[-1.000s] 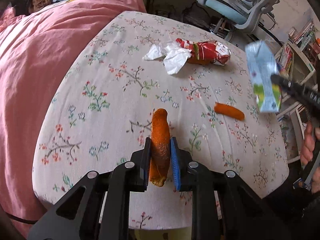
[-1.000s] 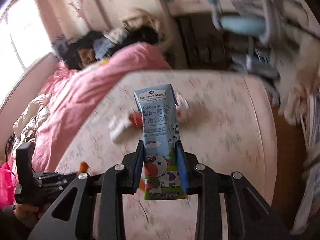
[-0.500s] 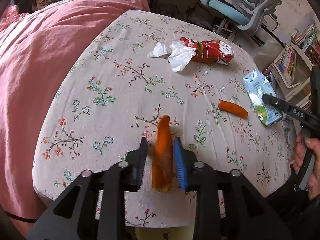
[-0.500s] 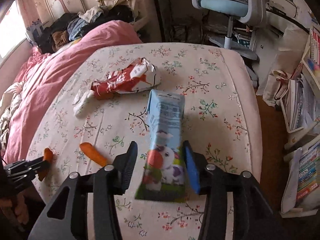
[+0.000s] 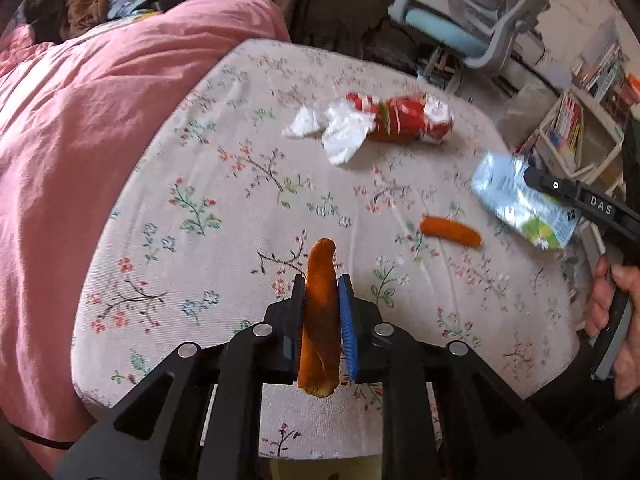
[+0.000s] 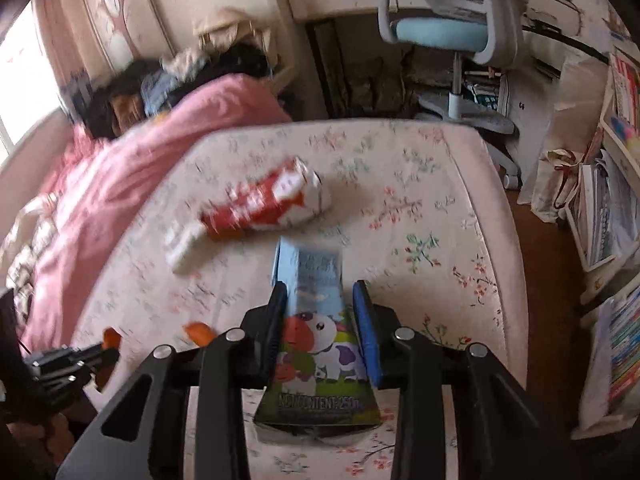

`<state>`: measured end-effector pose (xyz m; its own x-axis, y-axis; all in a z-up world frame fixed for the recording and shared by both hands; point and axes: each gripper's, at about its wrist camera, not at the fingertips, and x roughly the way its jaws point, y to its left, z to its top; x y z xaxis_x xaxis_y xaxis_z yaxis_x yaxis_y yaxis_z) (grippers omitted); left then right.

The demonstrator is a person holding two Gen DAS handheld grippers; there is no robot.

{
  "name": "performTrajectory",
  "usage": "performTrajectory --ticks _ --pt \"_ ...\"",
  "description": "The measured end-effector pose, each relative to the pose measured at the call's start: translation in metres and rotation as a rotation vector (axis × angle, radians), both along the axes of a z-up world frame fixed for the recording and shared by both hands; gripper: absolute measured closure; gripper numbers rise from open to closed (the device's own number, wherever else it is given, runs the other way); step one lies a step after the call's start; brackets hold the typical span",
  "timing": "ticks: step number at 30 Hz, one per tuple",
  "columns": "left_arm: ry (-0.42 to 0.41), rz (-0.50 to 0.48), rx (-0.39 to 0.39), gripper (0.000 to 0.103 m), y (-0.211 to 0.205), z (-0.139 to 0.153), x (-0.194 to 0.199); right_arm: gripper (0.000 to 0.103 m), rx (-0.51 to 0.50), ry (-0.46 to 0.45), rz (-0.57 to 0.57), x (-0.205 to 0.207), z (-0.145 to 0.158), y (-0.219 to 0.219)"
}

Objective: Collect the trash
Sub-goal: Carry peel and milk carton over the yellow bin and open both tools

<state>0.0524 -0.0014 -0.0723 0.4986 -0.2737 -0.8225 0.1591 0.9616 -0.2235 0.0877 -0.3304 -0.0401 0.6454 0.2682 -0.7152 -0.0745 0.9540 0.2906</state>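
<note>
Both tools are loaded. Left tool (image 5: 322, 312) has just closed again on an orange peel strip (image 5: 319, 312), whose long axis runs straight ahead along the fingers, its far tip poking past them toward the middle of the left wrist frame and its near end hanging below the pads. Right tool (image 6: 320, 332) has likewise just closed, and now grips a milk carton (image 6: 316, 336) with a cartoon cow on it. The carton's length also lies along the fingers, printed base toward the camera, top pointing up-frame. In the left wrist view that same carton sits at the right edge, lifted off the flowered bed sheet (image 5: 224, 208).

Three pieces remain on the sheet. A second orange peel (image 5: 450, 231) lies right of centre in the left wrist view, its length running left to right and slightly downward across the frame. It sits between the two tools, a little nearer the right one by my reading. A crumpled red snack wrapper (image 5: 404, 122) and a white tissue (image 5: 336, 132) touching it lie farther up-frame, well apart from both tools.

No bin shows in either view, so I cannot tell where the held pieces should go. With both tools full, each likely has to drop its load before the loose peel can be taken.
</note>
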Motion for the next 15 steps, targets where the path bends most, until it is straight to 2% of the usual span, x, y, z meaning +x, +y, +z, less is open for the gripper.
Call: performTrajectory --ticks 1,3,6,10,12,14,15 --pt "-0.009 0.003 -0.011 0.087 0.003 0.003 -0.002 0.092 0.026 -0.021 0.000 -0.005 0.004 0.002" --pt "-0.020 0.005 -0.028 0.087 0.007 0.008 -0.006 0.092 0.054 -0.049 0.006 -0.013 0.009 0.007" --pt "-0.034 0.007 -0.046 0.087 0.012 0.014 -0.012 0.092 0.026 -0.069 0.017 -0.024 0.013 0.023" --pt "-0.026 0.036 -0.071 0.087 0.024 0.014 -0.016 0.092 -0.038 -0.047 0.031 -0.029 0.008 0.037" --pt "-0.013 0.055 -0.092 0.087 0.032 0.013 -0.019 0.090 -0.028 -0.029 0.029 -0.031 0.005 0.036" --pt "-0.006 0.065 -0.100 0.087 0.036 0.012 -0.021 0.065 -0.029 -0.026 0.006 -0.036 0.004 0.033" --pt "-0.006 0.069 -0.101 0.087 0.037 0.012 -0.022 0.044 -0.027 -0.030 0.003 -0.040 0.002 0.032"
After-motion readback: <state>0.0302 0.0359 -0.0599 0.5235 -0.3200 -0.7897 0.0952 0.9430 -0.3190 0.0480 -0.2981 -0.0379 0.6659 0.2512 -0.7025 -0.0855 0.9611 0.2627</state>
